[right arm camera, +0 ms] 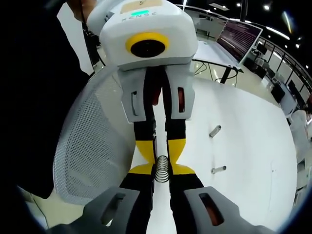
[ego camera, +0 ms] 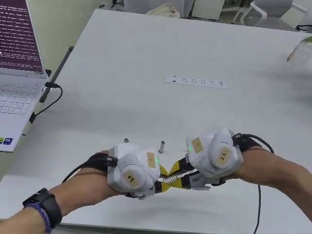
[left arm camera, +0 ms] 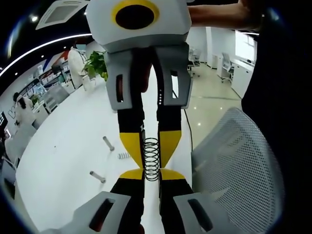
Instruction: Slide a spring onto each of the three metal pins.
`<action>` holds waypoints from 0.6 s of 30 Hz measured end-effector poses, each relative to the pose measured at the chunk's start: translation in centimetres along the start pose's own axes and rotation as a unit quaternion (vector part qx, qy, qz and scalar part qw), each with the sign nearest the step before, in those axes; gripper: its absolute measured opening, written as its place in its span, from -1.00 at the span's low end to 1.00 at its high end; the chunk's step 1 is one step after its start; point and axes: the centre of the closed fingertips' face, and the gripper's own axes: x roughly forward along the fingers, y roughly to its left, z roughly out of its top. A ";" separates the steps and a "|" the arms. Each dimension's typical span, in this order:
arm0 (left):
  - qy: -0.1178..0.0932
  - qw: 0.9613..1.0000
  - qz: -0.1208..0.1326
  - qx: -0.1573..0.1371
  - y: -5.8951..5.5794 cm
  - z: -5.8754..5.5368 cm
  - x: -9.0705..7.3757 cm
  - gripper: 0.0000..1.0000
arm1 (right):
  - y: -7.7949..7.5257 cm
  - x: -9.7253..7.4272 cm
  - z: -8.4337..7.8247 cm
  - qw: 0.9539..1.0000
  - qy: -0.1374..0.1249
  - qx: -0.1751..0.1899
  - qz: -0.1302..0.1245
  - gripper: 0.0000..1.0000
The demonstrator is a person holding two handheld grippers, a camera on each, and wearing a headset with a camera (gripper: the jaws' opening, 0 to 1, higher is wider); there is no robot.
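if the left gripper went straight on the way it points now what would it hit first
The left gripper points straight at the right gripper, tip to tip. First in line is the spring held between them; just past it, seemingly, the right gripper's yellow jaw tips.

an open-plan office: laptop (ego camera: 14, 58), mesh chair (left arm camera: 239, 165), power strip (ego camera: 195, 81), white table (ego camera: 146, 48).

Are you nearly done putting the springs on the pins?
Not far yet. Done: nothing that I can see; two short metal pins stand bare on the white table. In hand: the left gripper and right gripper both clamp one coiled metal spring in their jaws. Left: springs onto the pins; a second small spring lies near them.
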 end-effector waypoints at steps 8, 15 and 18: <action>0.009 1.000 0.016 -0.018 0.2 -1.4 0.0 -0.85 | 0.0 0.1 -0.6 1.000 0.005 0.008 0.001 -0.83; -0.002 0.998 0.032 -0.062 0.7 -2.2 -1.0 -0.80 | 0.0 0.0 -1.6 1.000 0.011 0.017 -0.001 -0.83; -0.010 0.996 0.040 -0.084 0.9 -2.4 -1.4 -0.78 | 0.0 0.0 -1.8 1.000 0.012 0.021 -0.001 -0.83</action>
